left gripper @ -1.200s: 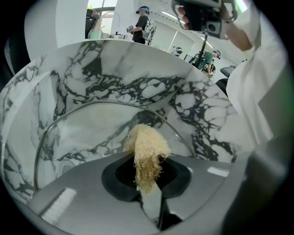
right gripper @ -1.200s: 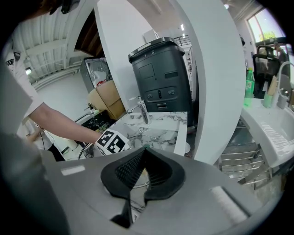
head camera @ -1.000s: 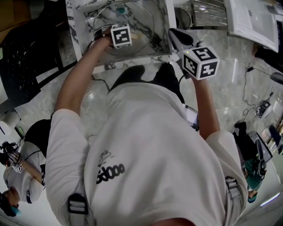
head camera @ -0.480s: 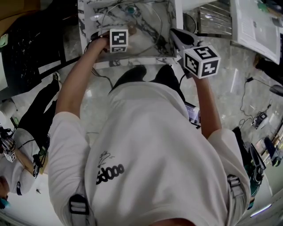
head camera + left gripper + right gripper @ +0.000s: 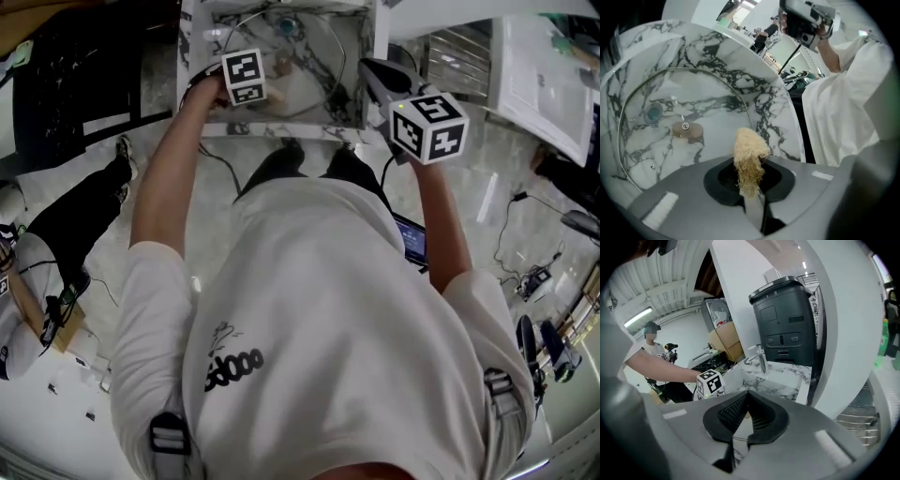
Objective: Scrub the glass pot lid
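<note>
- Glass pot lid (image 5: pixel 693 101) is seen lying in the marble sink (image 5: pixel 740 56), its knob (image 5: pixel 686 130) showing and the drain (image 5: pixel 653 112) visible through the glass. As it lies loose there, it is likely to be slid or spun by a sideways stroke and knocked against the sink wall.
- If heavy pressure is applied near the rim, the lid could be tipped up on its far edge.
- A fibrous scrubber (image 5: pixel 749 154) is clamped in the left gripper (image 5: pixel 750 194), with its tuft held over the lid's near rim. Whether the glass is touched cannot be told. Only the lower end of the scrubber appears to be pinched, so it could be dragged out by firm rubbing.
- The right gripper (image 5: pixel 746 401) is held with its jaws together on nothing, well apart from the lid and beyond the sink's right wall. The lid is therefore left unsteadied, which is judged the likeliest cause of a slip.
- The faucet (image 5: pixel 761 359) at the sink's back could be struck on a long stroke.
</note>
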The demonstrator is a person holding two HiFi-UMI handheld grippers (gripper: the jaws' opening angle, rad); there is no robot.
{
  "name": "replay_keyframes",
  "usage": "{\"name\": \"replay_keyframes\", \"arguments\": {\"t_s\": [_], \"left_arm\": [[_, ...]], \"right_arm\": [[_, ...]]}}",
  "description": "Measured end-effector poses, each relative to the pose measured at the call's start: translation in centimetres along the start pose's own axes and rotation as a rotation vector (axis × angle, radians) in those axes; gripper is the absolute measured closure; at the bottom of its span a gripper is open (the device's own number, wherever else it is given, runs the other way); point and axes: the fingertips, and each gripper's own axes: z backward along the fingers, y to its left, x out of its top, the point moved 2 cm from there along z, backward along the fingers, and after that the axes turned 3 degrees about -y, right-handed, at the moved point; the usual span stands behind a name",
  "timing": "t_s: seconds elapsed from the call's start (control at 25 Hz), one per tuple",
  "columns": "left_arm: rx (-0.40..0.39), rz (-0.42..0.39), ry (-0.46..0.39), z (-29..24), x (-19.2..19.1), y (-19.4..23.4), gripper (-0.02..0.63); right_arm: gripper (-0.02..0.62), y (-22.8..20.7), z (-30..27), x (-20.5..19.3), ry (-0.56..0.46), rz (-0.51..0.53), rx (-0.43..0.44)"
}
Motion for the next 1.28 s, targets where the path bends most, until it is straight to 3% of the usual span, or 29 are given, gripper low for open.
{"name": "replay_keyframes", "arguments": {"t_s": [0.28, 0.56, 1.04, 1.28], "left_arm": [[0.222, 0.136, -0.373, 4.3, 4.9, -0.2, 0.560], [0.599, 0.293, -0.721, 10.6, 6.8, -1.5, 0.559], [1.136, 0.428, -1.084, 22.0, 8.2, -8.8, 0.558], [1.329, 0.450, -1.215, 26.2, 9.5, -13.6, 0.558]], "right_arm": [[0.592, -2.4, 2.5, 1.8, -0.002, 0.059, 0.026], [0.592, -3.9, 4.5, 4.7, -0.041, 0.145, 0.070], [0.592, -1.6, 7.6, 10.2, -0.171, 0.340, 0.186], [0.592, 0.5, 10.3, 12.7, -0.260, 0.450, 0.202]]}}
